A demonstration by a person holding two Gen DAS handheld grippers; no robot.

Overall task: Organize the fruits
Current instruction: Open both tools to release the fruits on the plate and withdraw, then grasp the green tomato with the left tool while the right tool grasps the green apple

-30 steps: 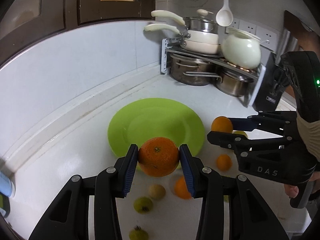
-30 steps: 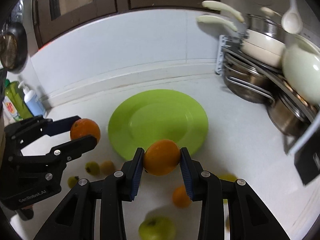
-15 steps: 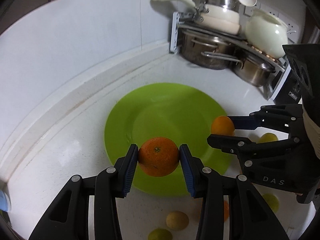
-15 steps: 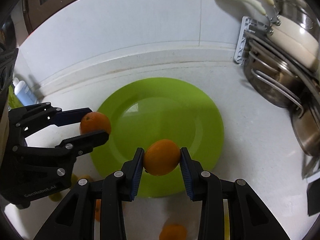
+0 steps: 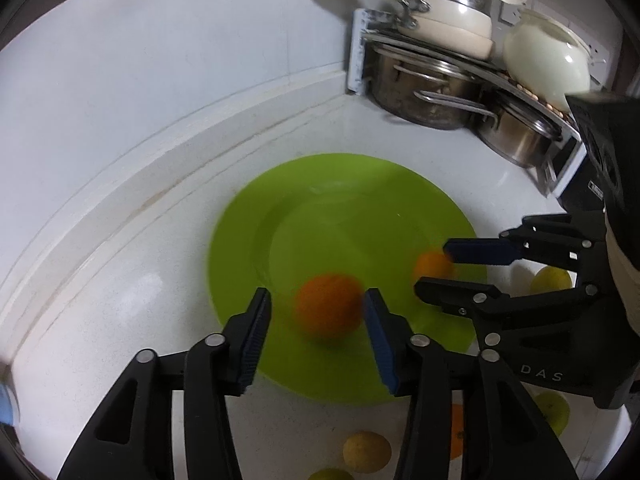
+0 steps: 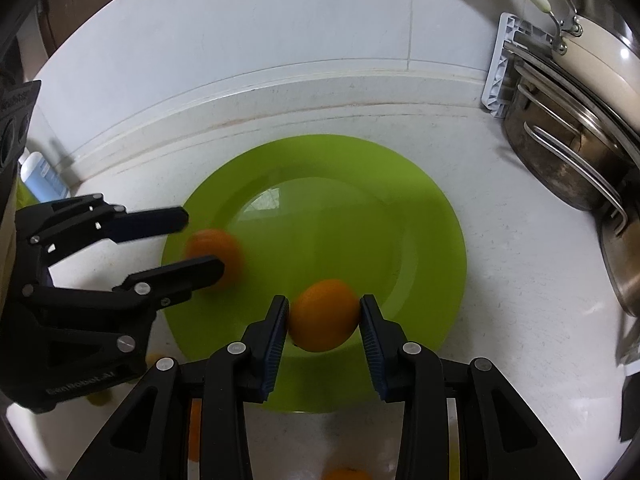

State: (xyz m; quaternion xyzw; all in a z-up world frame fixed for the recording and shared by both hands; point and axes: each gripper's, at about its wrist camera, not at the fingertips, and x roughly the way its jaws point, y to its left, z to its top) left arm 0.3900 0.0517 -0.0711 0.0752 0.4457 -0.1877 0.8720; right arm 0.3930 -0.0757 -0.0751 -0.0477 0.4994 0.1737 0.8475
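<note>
Left gripper (image 5: pixel 316 328) jaws are opening, dropping a blurred orange (image 5: pixel 328 310); right gripper (image 6: pixel 324 320) jaws pinch a firm, round, roll-prone orange (image 6: pixel 324 314) at its middle above the green plate (image 6: pixel 436 240).

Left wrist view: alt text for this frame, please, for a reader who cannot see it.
The left gripper is opening around a blurred orange over the near edge of a green plate on a white counter. At right, the right gripper holds a second orange above the plate's rim.
</note>
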